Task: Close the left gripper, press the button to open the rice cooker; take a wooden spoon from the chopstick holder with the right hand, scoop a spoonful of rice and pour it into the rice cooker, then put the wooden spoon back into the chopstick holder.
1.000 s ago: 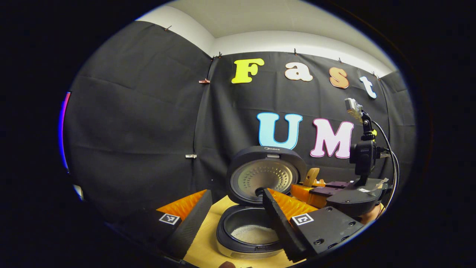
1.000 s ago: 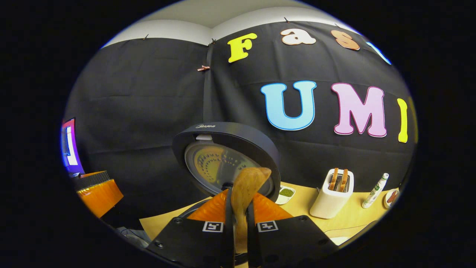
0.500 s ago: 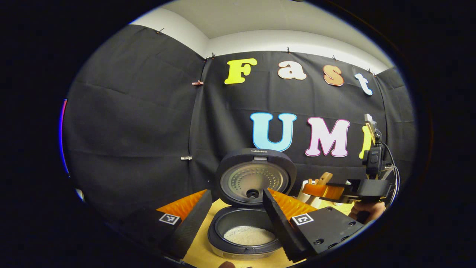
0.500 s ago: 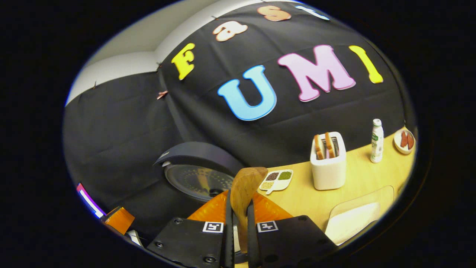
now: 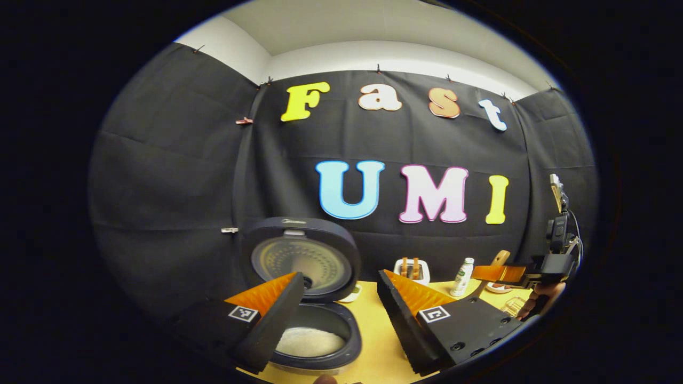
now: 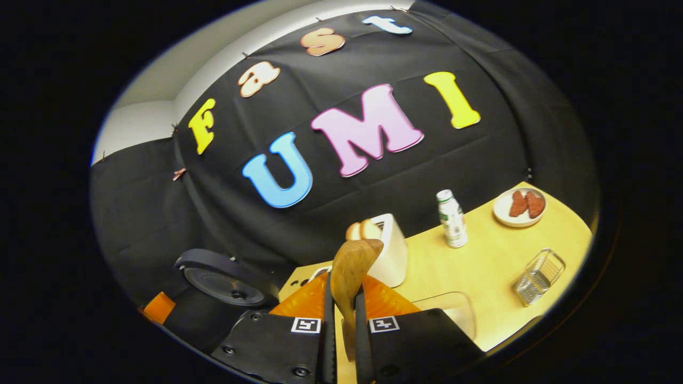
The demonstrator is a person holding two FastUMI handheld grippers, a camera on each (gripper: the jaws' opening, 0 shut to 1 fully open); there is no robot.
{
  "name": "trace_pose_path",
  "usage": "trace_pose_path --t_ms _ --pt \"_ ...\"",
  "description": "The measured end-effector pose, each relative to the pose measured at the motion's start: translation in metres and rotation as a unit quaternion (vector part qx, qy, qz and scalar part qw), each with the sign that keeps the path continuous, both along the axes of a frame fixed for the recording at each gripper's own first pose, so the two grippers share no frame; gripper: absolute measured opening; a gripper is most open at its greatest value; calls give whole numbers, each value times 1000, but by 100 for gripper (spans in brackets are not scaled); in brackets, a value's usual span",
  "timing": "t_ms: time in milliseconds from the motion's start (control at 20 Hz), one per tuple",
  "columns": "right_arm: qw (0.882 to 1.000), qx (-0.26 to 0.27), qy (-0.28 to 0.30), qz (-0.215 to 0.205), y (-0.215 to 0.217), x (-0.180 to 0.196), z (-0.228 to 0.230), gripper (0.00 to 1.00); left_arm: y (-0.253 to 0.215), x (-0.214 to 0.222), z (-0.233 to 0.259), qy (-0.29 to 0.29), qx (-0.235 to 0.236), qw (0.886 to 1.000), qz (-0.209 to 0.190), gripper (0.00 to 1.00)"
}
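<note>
Spoon (image 6: pixel 349 266) sits clenched in right gripper (image 6: pixel 341 320); left gripper (image 5: pixel 336 314) gapes. Missing the far-right holder (image 6: pixel 538 276) could tip it.

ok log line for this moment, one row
rice cooker: lid up, rice inside | right claw: shut on wooden spoon | left claw: open, empty | chopstick holder: spoon not back

One rice cooker (image 5: pixel 304 298), one wooden spoon (image 6: pixel 349 272), one toaster (image 6: pixel 389 256), one bottle (image 6: pixel 452 218).
</note>
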State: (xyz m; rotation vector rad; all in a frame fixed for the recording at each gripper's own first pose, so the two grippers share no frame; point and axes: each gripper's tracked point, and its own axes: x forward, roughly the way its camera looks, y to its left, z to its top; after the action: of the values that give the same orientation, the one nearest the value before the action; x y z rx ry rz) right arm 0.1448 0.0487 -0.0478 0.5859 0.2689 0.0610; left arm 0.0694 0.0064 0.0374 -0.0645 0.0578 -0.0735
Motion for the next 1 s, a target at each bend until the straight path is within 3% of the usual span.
trace_pose_path --t_ms 250,500,800,1000 --pt "996 0 12 -84 -119 -15 -11 18 -66 4 5 -3 0 999 -41 94" --pt "991 -19 17 -133 -203 -30 -24 18 -117 6 7 -4 5 998 -66 94" --pt "986 -71 25 -151 -262 -32 -43 18 -154 0 8 -4 6 997 -72 94" --pt "985 -95 42 -139 -272 -23 -67 18 -161 -9 5 1 12 998 -65 93"
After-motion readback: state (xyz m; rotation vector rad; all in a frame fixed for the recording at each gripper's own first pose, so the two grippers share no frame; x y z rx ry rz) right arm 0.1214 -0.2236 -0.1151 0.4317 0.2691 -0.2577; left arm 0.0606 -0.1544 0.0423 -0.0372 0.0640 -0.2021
